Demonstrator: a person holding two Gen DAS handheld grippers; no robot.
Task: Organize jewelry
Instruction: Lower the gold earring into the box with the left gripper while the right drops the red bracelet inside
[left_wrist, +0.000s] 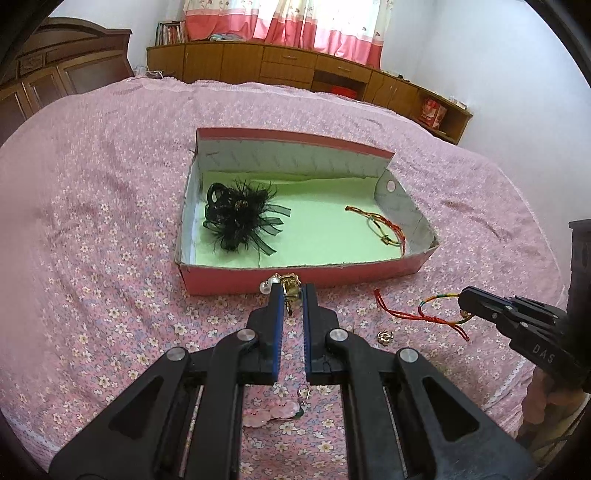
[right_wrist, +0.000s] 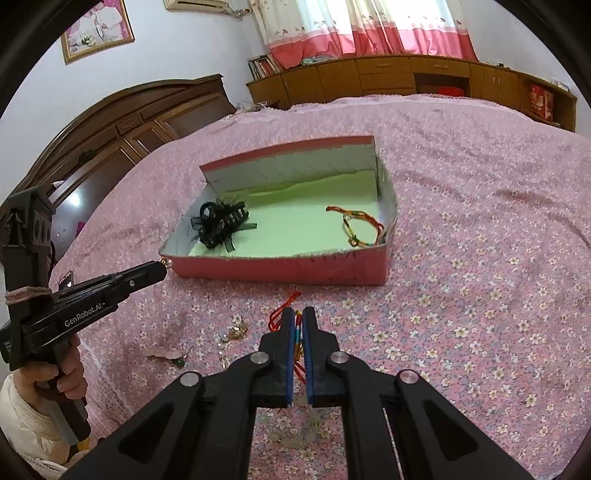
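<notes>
A bed covered by a pink flowered bedspread (left_wrist: 110, 221) is seen, and on it an open pink box (left_wrist: 295, 278) lined in pale green. Inside, a black feathered hair clip (left_wrist: 236, 218) is laid at the left, and a multicoloured cord bracelet (left_wrist: 384, 227) at the right wall. The left gripper (left_wrist: 293, 291) is clamped narrow on a gold and pearl earring (left_wrist: 286, 290), held just before the box's near wall. The right gripper (right_wrist: 300, 314) is pinched tight on a red and multicoloured cord bracelet (right_wrist: 297, 330), its cords dangling below. On the bedspread between the tools, a small gold trinket (left_wrist: 384, 336) is left lying, and nearer, a pink charm (left_wrist: 269, 411).
</notes>
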